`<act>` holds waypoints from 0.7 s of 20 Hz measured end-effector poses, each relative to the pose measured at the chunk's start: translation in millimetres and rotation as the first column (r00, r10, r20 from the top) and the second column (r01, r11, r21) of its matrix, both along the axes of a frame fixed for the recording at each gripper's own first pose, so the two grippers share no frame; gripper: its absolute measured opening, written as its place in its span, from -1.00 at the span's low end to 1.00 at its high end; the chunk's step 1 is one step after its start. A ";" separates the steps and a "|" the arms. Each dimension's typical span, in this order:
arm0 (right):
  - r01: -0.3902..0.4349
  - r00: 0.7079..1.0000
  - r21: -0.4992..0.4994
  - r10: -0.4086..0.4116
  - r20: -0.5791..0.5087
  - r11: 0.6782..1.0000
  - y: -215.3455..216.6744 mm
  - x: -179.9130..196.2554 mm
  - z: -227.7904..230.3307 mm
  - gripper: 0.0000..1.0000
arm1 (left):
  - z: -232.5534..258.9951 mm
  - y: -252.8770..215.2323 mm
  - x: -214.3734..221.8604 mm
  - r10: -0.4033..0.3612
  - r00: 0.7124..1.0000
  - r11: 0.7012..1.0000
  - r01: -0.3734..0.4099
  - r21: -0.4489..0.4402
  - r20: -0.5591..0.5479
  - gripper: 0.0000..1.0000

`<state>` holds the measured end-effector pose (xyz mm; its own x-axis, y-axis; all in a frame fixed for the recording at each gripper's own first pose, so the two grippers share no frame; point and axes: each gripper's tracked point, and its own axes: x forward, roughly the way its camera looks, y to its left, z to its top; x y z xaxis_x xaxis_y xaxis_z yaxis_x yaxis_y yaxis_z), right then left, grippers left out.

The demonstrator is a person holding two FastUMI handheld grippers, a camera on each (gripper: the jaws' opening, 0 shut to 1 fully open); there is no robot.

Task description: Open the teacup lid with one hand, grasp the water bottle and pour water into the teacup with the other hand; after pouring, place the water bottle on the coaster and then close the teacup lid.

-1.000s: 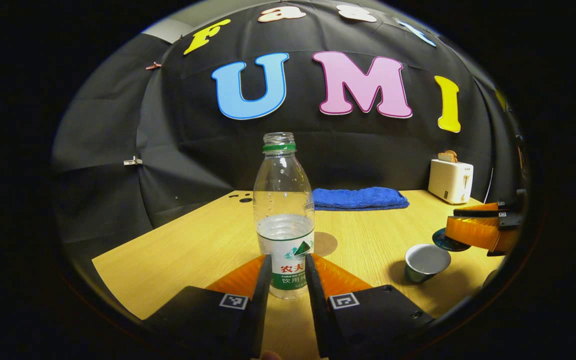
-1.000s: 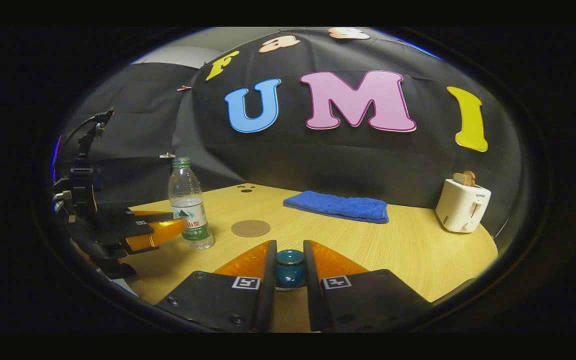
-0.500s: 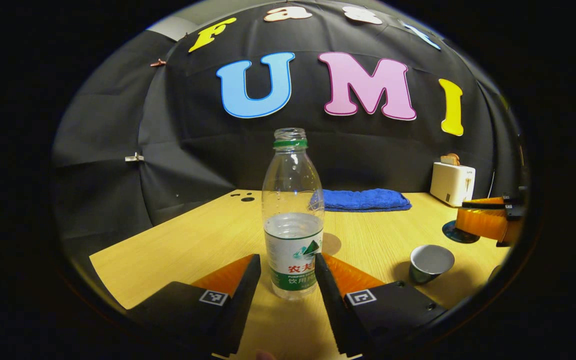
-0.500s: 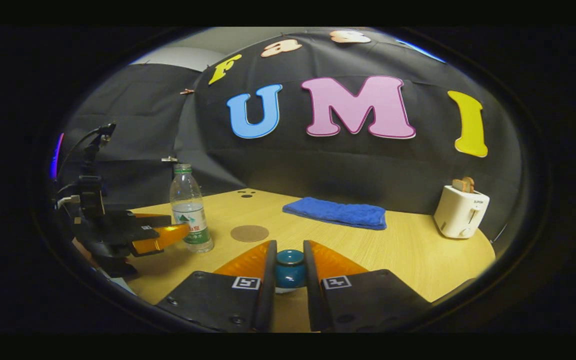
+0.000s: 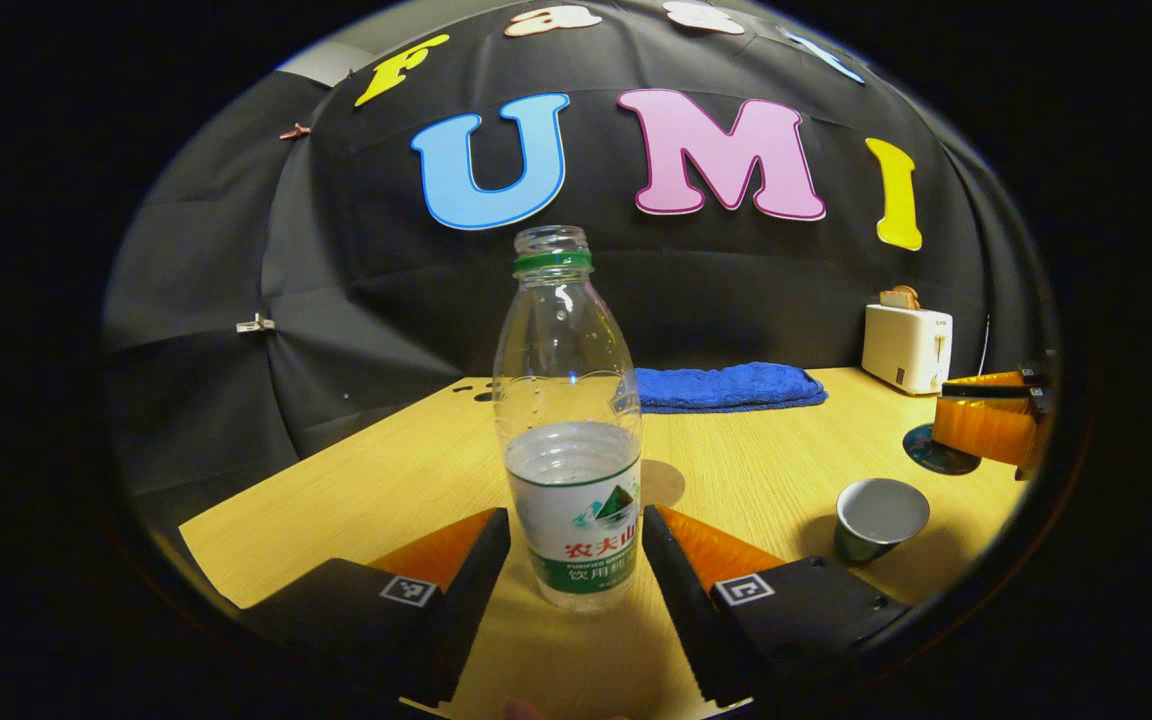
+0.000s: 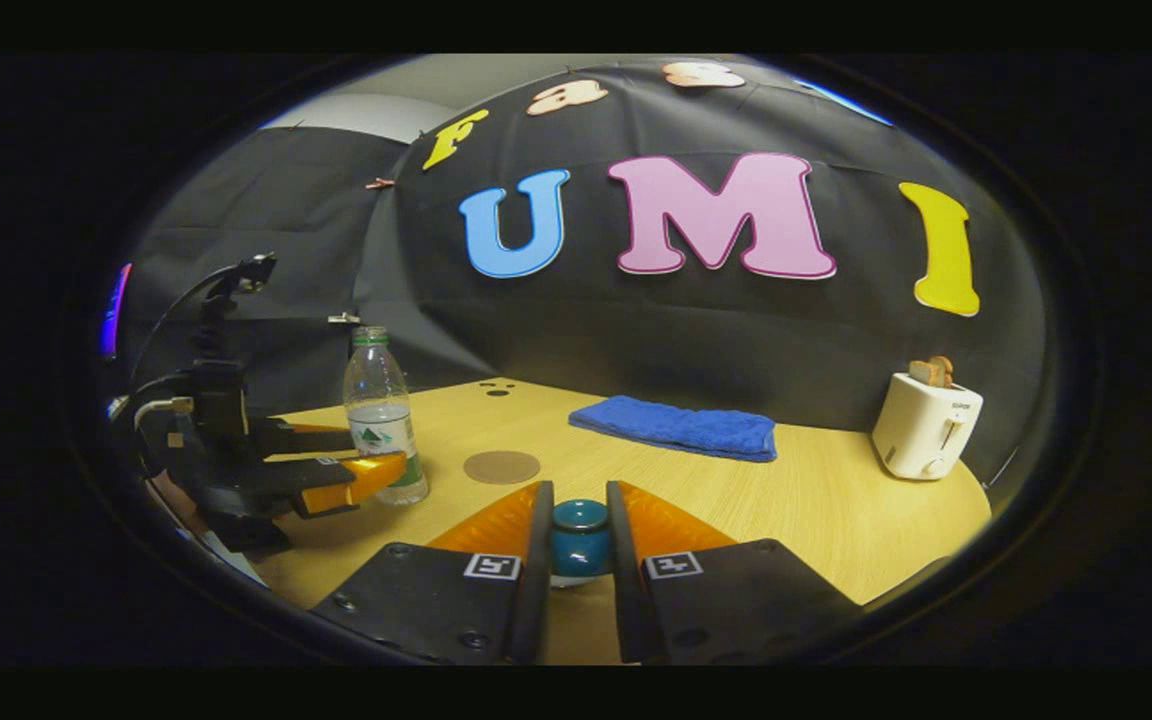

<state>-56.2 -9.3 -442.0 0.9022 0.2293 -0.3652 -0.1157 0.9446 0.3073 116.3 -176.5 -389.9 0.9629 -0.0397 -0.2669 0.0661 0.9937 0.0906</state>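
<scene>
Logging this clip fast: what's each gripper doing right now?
Left gripper: open, fingers either side of the water bottle, not touching it.
Right gripper: shut on the teacup lid.

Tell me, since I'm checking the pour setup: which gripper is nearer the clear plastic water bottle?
Left. The left gripper straddles the clear plastic water bottle, open; the right gripper holds the blue lid across the table.

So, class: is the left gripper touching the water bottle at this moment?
Apart. In the left gripper view, the left gripper stands open, and bare table shows between each finger and the water bottle.
</scene>
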 end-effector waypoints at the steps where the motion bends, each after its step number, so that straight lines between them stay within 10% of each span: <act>1: 0.002 1.000 0.000 -0.002 -0.009 1.000 -1.2 0.8 -2.2 -0.50 | -0.3 -2.1 4.3 -0.003 1.000 1.000 0.003 -0.001 0.000 0.79; 14: 0.051 0.999 -0.020 -0.051 -0.006 0.999 -14.3 5.1 8.1 -0.39 | 17.8 -4.0 12.4 -0.029 0.999 0.999 0.028 0.030 0.030 0.57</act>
